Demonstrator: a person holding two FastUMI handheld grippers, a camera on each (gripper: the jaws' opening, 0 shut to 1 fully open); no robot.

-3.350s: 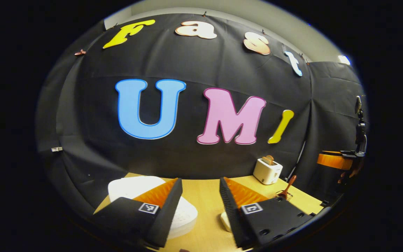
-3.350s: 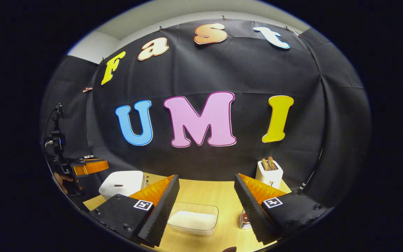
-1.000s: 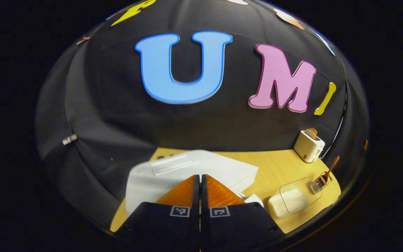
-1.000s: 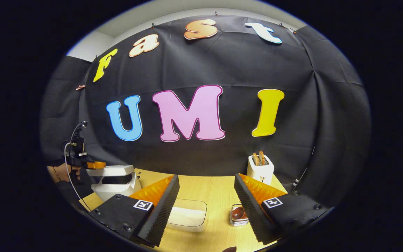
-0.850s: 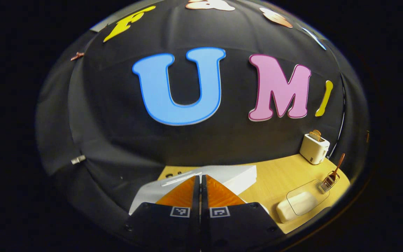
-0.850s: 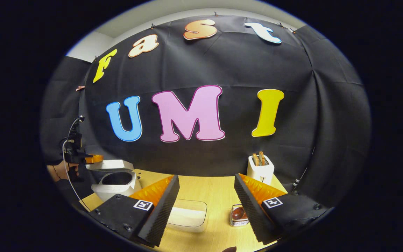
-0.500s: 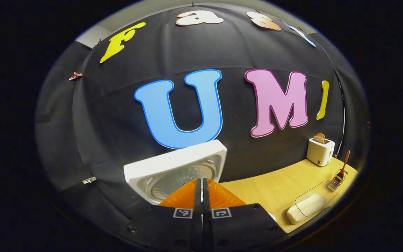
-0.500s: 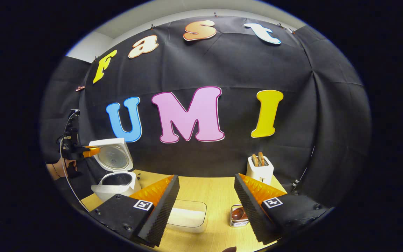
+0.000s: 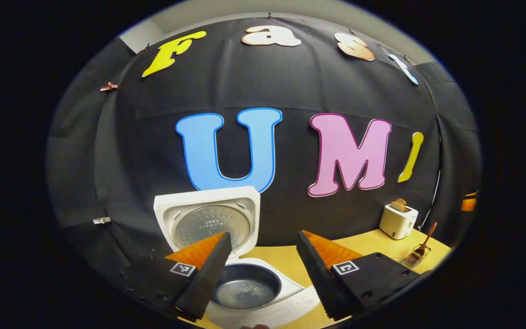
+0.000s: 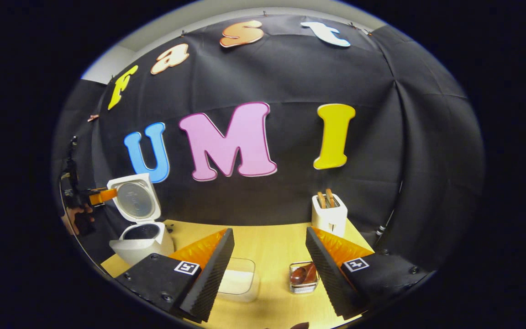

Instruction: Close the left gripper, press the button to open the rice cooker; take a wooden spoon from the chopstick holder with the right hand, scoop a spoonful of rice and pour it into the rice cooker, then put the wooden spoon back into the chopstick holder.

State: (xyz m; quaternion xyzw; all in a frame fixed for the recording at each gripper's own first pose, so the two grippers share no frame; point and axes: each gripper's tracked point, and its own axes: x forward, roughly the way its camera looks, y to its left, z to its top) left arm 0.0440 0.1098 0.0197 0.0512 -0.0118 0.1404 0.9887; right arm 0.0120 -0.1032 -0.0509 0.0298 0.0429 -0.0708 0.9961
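Now the rice cooker (image 9: 244,288) stands with its lid (image 9: 208,219) tipped upright at the back, inner pot exposed, so the pour has a clear mouth. Left gripper (image 9: 263,260) hangs just above the pot, fingers spread wide, holding nothing; likely parted because the button press is done. Right gripper (image 10: 270,256) also wide open and empty, aimed down at the table (image 10: 267,237), the rice container (image 10: 238,283) and the chopstick holder (image 10: 303,278) between its fingers. Wooden spoon (image 10: 303,273) sits in the holder, untouched; open jaws suit reaching for its handle next
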